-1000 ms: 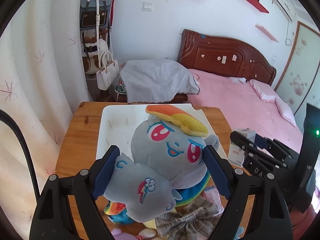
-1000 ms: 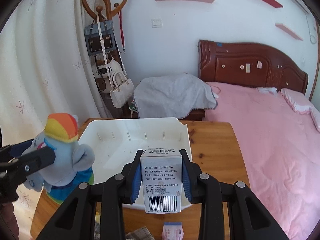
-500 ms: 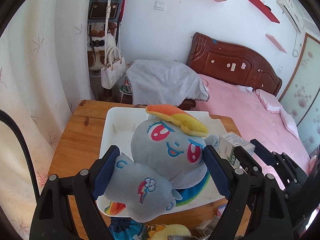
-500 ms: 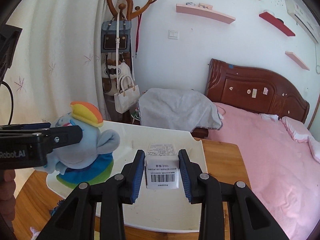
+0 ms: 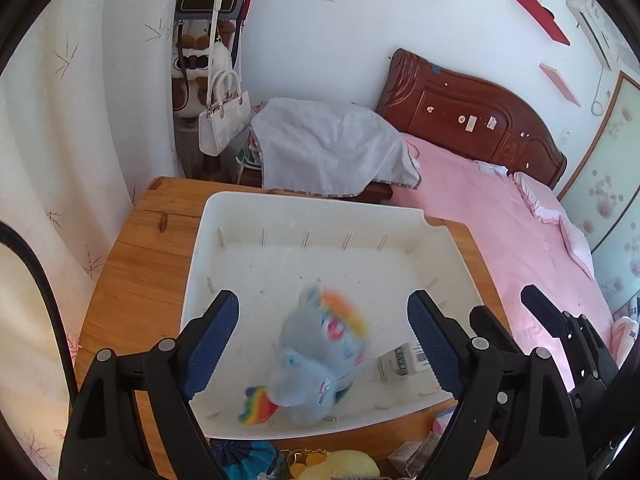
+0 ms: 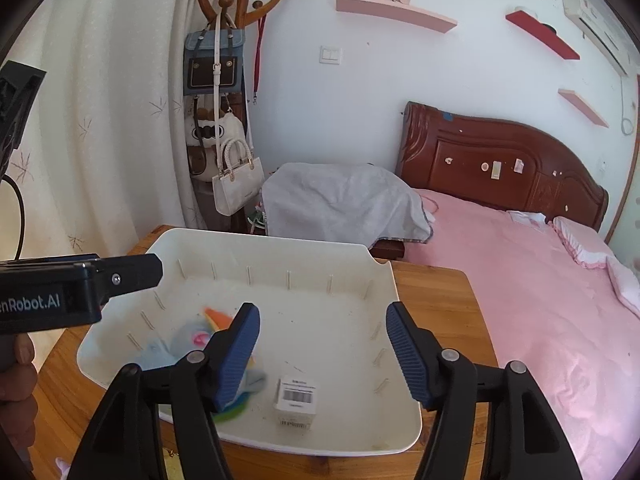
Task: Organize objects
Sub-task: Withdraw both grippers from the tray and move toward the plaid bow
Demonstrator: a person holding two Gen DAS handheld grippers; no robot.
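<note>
Having just been opening, the right gripper [image 6: 320, 340] has empty jaws; its small white barcoded carton [image 6: 296, 400] now lies in the shallow white plastic tray [image 5: 312, 216]. The left gripper [image 5: 324, 328] gapes too, its grey rainbow-maned plush pony [image 5: 316, 364] dropped blurrily beside the carton, so both items look delivered.

The tray [image 5: 280, 216] is plain white, and it stands on an orange-brown wooden table [image 5: 140, 280]. The plush pony [image 5: 316, 364] is grey-blue with a rainbow mane and tail, blurred here. The small box [image 6: 296, 398] is white with a black barcode. Both grippers have black bodies and blue ribbed pads [image 6: 240, 344]. The bed cover [image 6: 520, 280] is pink, the headboard [image 6: 500, 164] dark red-brown, the curtain [image 6: 100, 120] cream with a thin sprig pattern.
</note>
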